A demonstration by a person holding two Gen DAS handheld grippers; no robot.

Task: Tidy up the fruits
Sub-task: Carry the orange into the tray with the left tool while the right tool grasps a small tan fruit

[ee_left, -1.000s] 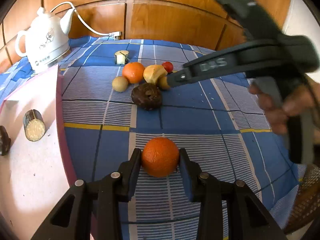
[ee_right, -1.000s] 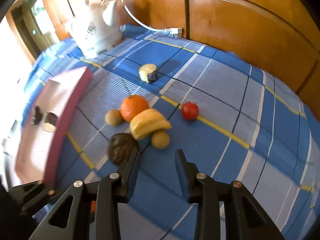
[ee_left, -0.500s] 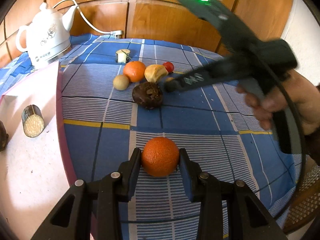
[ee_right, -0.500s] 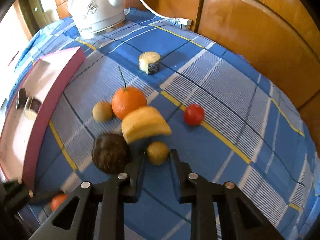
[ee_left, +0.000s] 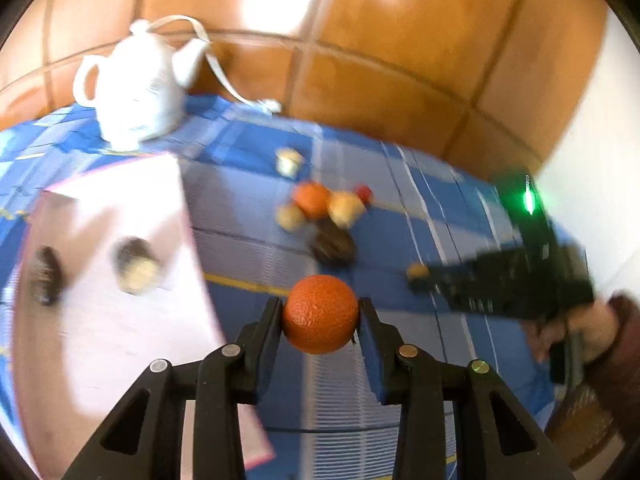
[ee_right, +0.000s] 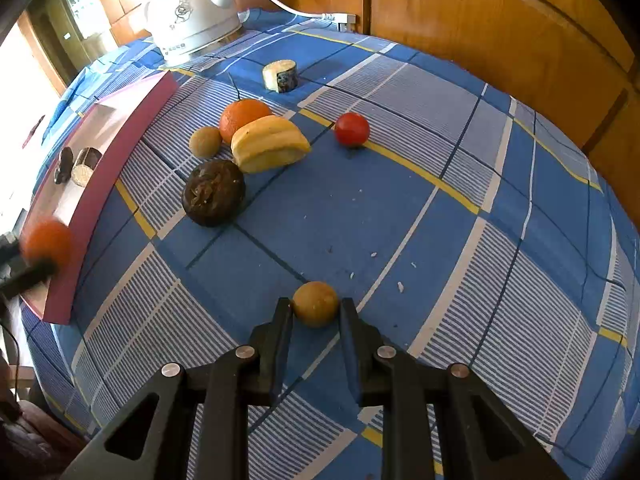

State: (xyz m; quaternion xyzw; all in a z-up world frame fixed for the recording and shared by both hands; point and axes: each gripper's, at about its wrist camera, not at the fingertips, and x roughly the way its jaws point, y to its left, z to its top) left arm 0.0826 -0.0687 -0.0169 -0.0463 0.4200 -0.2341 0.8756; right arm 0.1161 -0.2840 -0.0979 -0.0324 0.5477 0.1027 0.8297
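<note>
- Orange fruit (ee_left: 320, 314), clamped in the left hand-held gripper (ee_left: 320, 320), has lifted off the blue-checked tabletop (ee_right: 400, 208) and now hangs beside the pink tray (ee_left: 120, 320), likely its destination.
- Right hand-held gripper (ee_right: 315, 312) has closed narrow on a small tan fruit (ee_right: 315, 303), pulling it well away from the cluster beside the tray.

Fruit cluster (ee_right: 244, 148) lies right of the tray (ee_right: 100, 184), kettle (ee_right: 192, 20) behind.
</note>
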